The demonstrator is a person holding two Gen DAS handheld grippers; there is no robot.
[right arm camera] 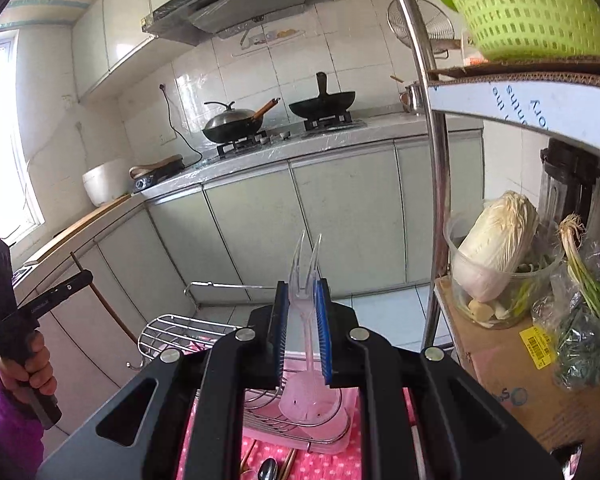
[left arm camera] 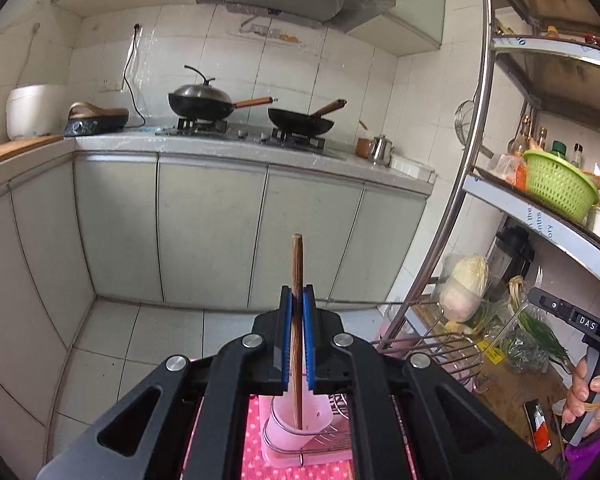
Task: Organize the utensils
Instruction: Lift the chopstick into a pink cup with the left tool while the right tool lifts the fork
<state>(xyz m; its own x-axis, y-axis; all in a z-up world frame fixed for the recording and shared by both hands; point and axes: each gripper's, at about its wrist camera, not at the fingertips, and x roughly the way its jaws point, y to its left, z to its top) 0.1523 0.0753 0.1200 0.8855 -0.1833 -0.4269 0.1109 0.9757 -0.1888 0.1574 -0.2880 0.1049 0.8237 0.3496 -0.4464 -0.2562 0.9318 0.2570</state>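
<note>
Above the pink cup (left arm camera: 288, 420), left gripper (left arm camera: 297, 300) pinching a wooden chopstick (left arm camera: 297, 272), right gripper (right arm camera: 303, 294) a clear plastic fork (right arm camera: 306, 264).

Pink dotted tablecloth (right arm camera: 320, 462) under wire rack (right arm camera: 168, 334) and spoon (right arm camera: 267, 470).

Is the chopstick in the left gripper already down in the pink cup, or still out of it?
Cannot tell. The chopstick stands upright, clamped by the left gripper; its lower end overlaps the pink cup opening.

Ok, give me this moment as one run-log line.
left gripper: shut on wooden chopstick | right gripper: shut on clear plastic fork | pink holder below, in rack
</note>
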